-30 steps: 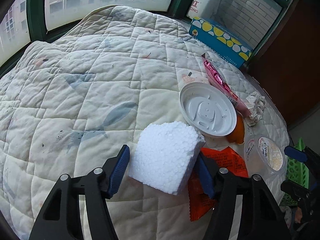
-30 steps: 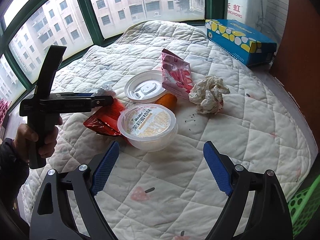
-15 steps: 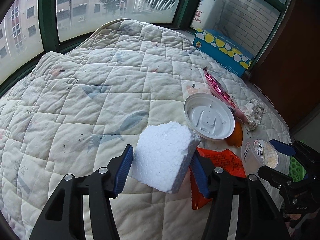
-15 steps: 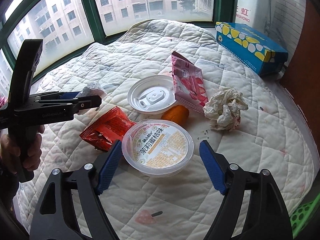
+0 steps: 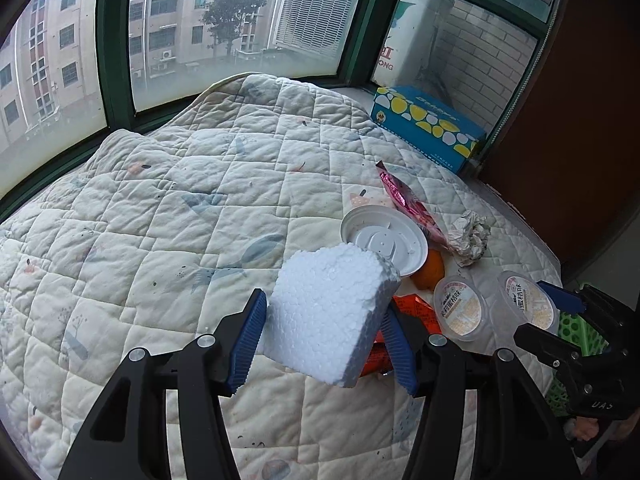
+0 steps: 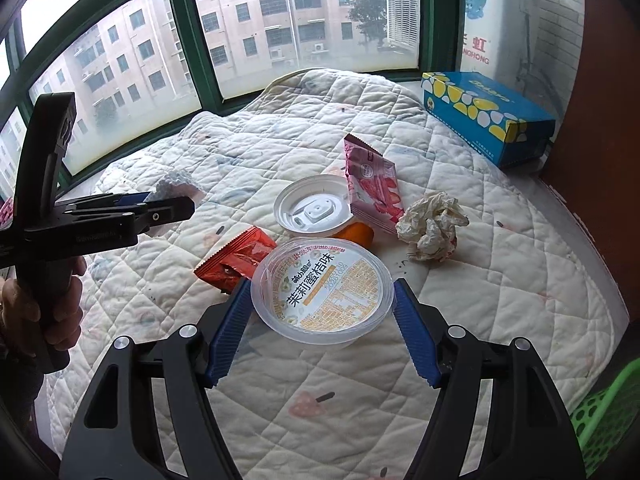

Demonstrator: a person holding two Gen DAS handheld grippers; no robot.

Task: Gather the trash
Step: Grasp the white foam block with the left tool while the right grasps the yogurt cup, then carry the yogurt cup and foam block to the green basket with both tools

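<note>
Left wrist view: left gripper (image 5: 322,338) clamps the foam block (image 5: 334,312), lifted mid-frame, light and crumbly. Right gripper (image 6: 320,320) grasps the jelly cup (image 6: 322,292) by its thin, slippery sides at lower centre; squeeze gently.

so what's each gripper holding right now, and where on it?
Left gripper: white foam block, clamped across two opposite side faces, lifted off the quilt. Right gripper: clear jelly cup, jaws on opposite sides of its wall.
</note>
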